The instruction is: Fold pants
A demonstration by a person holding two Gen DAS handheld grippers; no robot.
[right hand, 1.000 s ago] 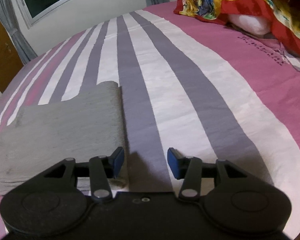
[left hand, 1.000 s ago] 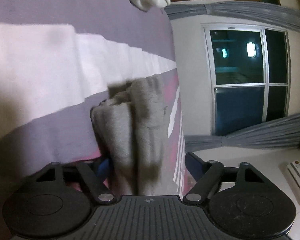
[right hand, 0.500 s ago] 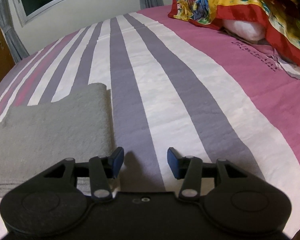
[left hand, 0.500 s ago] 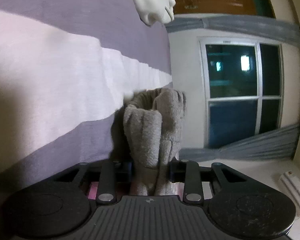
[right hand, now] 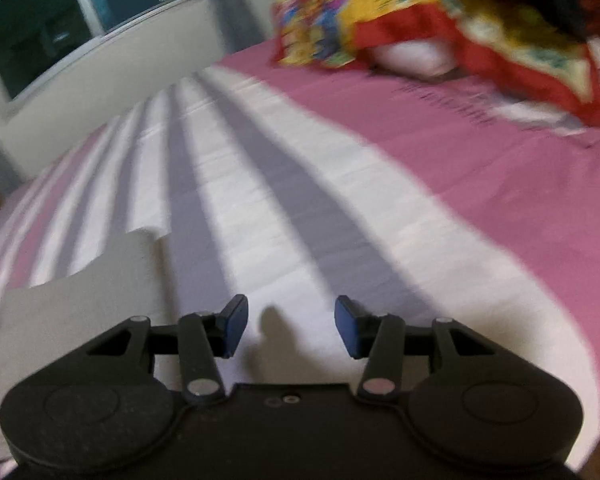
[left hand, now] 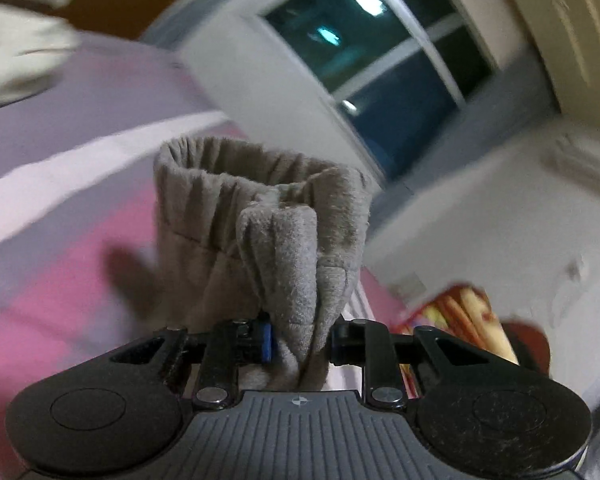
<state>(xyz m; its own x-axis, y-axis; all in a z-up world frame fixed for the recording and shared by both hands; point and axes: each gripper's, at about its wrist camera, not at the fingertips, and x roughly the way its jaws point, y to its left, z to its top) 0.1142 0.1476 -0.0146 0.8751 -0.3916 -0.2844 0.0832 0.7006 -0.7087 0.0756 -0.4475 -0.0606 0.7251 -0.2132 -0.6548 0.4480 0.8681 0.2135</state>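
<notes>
The grey fleece pants (left hand: 260, 232) rise in a bunched fold with a ribbed cuff straight ahead in the left wrist view. My left gripper (left hand: 300, 344) is closing, and its blue pads pinch that bunched cloth, lifted above the striped bedspread (left hand: 60, 184). In the right wrist view the rest of the grey pants (right hand: 80, 300) lies flat at the lower left. My right gripper (right hand: 288, 326) hovers beside the flat cloth, over a white stripe, open with nothing between its fingers.
The bed carries a pink, white and purple striped cover (right hand: 340, 200). A bright patterned blanket and a white pillow (right hand: 412, 60) sit at the far right. A dark window (right hand: 60, 32) and white wall lie beyond the bed. A white cloth (left hand: 16, 64) sits at the upper left.
My left gripper closed on the pants' bunched edge, then lifted it and rolled, so the room now tilts. My right gripper drifted slightly right, away from the flat pants.
</notes>
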